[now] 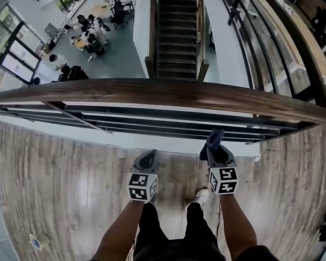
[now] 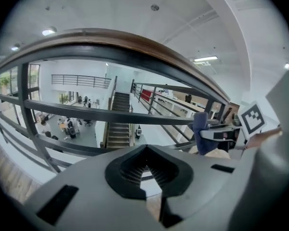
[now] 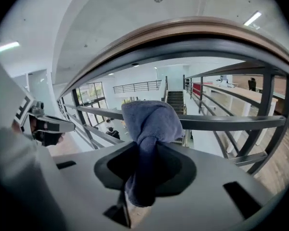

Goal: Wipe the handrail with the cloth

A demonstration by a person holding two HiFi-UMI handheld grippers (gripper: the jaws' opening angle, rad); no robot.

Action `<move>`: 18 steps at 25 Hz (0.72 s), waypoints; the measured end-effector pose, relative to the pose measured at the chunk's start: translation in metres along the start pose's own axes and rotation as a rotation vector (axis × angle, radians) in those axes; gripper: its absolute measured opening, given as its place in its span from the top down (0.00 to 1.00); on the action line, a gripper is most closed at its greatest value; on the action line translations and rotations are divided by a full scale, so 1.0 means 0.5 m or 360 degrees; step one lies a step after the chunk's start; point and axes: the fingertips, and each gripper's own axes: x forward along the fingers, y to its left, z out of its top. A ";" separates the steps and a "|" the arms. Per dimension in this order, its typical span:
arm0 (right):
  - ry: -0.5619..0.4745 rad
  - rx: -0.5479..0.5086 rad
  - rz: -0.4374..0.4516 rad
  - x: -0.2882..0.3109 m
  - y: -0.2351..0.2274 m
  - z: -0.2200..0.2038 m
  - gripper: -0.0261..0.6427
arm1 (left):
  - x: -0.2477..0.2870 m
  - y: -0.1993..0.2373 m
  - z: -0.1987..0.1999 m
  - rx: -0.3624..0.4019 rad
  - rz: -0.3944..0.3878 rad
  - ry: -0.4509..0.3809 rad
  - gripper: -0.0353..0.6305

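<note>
The handrail is a long, rounded bar of dark brown wood with a smooth, grained top. Its long axis runs left to right across the head view, just beyond both grippers. Under it, dark grey metal bars run the same way.

The cloth is a soft blue-grey towelling. It is bunched into a lump that points up and away from the right gripper, towards the railing and below the wooden top. The right gripper's jaws are clamped on the cloth's twisted lower part, and a tail hangs beneath them.

To the left, the left gripper is level with the right one. Its ridged jaws are closed together with nothing between them.

The near floor is pale wood plank. Beyond the railing, a dark staircase leads down to a far lower floor with desks.
</note>
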 end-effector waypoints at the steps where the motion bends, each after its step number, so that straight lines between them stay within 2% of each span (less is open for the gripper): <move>1: 0.0007 -0.0006 0.0035 0.022 0.056 -0.002 0.80 | -0.022 0.049 -0.005 -0.0008 0.0037 -0.0008 0.94; 5: 0.0022 -0.0110 0.0208 0.108 0.294 0.003 0.80 | -0.117 0.244 -0.018 -0.0088 0.0188 -0.0057 0.94; 10: 0.0024 -0.0190 0.0370 0.249 0.579 0.011 0.80 | -0.201 0.496 -0.034 -0.0254 0.0388 -0.0144 0.94; 14: 0.0004 -0.0188 0.0446 0.394 0.785 0.019 0.80 | -0.236 0.673 -0.066 -0.0213 0.0421 -0.0173 0.94; 18: -0.0007 -0.0269 0.0540 0.530 0.960 0.014 0.80 | -0.268 0.830 -0.115 -0.0179 0.0492 -0.0173 0.94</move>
